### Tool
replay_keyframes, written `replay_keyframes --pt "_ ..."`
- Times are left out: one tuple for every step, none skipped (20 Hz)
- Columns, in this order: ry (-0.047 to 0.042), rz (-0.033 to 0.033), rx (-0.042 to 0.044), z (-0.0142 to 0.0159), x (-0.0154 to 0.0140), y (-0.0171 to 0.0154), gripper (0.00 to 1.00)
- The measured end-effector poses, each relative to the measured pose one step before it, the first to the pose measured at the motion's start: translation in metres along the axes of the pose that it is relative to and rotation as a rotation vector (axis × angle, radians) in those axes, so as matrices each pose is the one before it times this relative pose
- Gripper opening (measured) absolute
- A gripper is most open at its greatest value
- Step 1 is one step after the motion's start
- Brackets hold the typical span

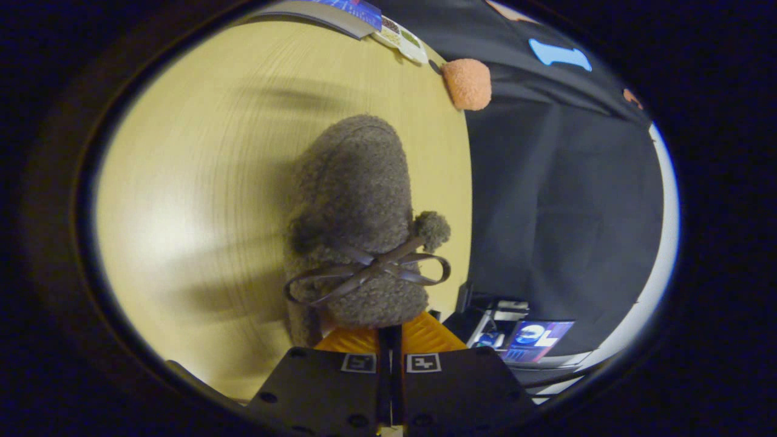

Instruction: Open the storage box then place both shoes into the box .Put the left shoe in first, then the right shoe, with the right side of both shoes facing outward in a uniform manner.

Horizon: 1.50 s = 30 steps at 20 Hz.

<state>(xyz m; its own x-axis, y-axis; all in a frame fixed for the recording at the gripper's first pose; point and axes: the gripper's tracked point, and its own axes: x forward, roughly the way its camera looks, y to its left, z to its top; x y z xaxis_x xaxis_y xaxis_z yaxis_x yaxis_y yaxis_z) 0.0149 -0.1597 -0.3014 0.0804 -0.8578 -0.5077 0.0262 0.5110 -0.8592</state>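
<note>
The pale wooden table spreads wide and bare to the left of the fingers, its right edge running close beside the shoe, with the black cloth wall past it. A grey fleecy shoe with a ribbon bow and a pom-pom hangs just ahead of the gripper, toe pointing away. The fingers stand nearly closed, pinching the shoe's near end between them. At the table's far edge rests a small orange fuzzy object. Below the table edge sits a lit screen.
</note>
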Motion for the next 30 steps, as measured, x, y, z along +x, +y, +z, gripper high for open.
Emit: replay_keyframes --pt "-0.01630 -0.04791 -0.01916 0.00136 -0.00353 -0.01019 0.05" --pt "-0.01356 -0.03472 -0.00209 -0.00028 -0.00404 -0.00826 0.04" --pt "-0.01088 -0.01917 0.01026 0.00005 -0.00578 -0.00723 0.04" --pt "-0.00850 -0.01365 0.01549 0.00068 -0.00437 -0.00510 0.04" --pt "-0.00121 -0.02563 0.00530 -0.00034 -0.00546 -0.00919 0.04" --pt "-0.00223 -0.03780 -0.00713 -0.00122 -0.00622 -0.01175 0.04" --pt "-0.00567 -0.03214 -0.00561 0.00008 -0.00400 -0.01101 0.04" --pt "-0.01236 -0.02944 0.00677 0.00198 -0.00350 -0.00941 0.04" --pt "-0.00796 -0.03120 0.00745 0.00105 -0.00533 -0.01167 0.04" --pt "-0.00917 -0.02969 0.00023 0.00100 -0.00732 -0.01234 0.04" --pt "-0.00717 -0.02651 0.00492 0.00022 -0.00926 -0.01386 0.04" --pt "-0.00839 -0.01804 0.01126 0.00358 -0.01126 -0.01108 0.04" --pt "-0.01158 -0.01184 0.01952 0.00331 -0.00932 -0.01012 0.04" --pt "-0.01168 -0.00302 0.02043 0.00430 -0.01091 -0.00971 0.04" --pt "-0.01384 -0.00096 0.02017 0.00369 -0.01052 -0.00742 0.04" --pt "-0.01467 -0.00106 0.01743 0.00457 -0.01210 -0.00827 0.04" --pt "-0.01389 -0.00527 0.01350 0.00499 -0.01473 -0.00910 0.04" --pt "-0.01822 -0.00897 0.00963 0.00535 -0.01327 -0.00911 0.04" --pt "-0.01681 -0.00698 0.00447 0.00596 -0.01625 -0.00767 0.04" --pt "-0.01465 -0.00558 0.00286 0.00618 -0.01753 -0.00613 0.04" --pt "-0.01575 0.00072 0.00094 0.00634 -0.01676 -0.00441 0.04" --pt "-0.01457 0.00446 0.00223 0.00658 -0.01696 -0.00129 0.04" --pt "-0.01260 0.01100 0.00430 0.00697 -0.01939 0.00026 0.04" --pt "-0.01027 0.01713 0.00925 0.00647 -0.01666 0.00302 0.04" --pt "-0.01498 0.02727 0.01041 0.00667 -0.01623 0.00674 0.04" --pt "-0.01518 0.03315 0.01039 0.00762 -0.01540 0.00858 0.04" --pt "-0.01357 0.03411 0.00698 0.00646 -0.01761 0.00867 0.04" --pt "-0.01102 0.03067 0.00879 0.00437 -0.01435 0.00810 0.04" --pt "-0.00448 0.03298 0.00076 0.00310 -0.01330 0.01057 0.04" --pt "-0.00161 0.02889 0.00271 0.00285 -0.00873 0.01023 0.04"
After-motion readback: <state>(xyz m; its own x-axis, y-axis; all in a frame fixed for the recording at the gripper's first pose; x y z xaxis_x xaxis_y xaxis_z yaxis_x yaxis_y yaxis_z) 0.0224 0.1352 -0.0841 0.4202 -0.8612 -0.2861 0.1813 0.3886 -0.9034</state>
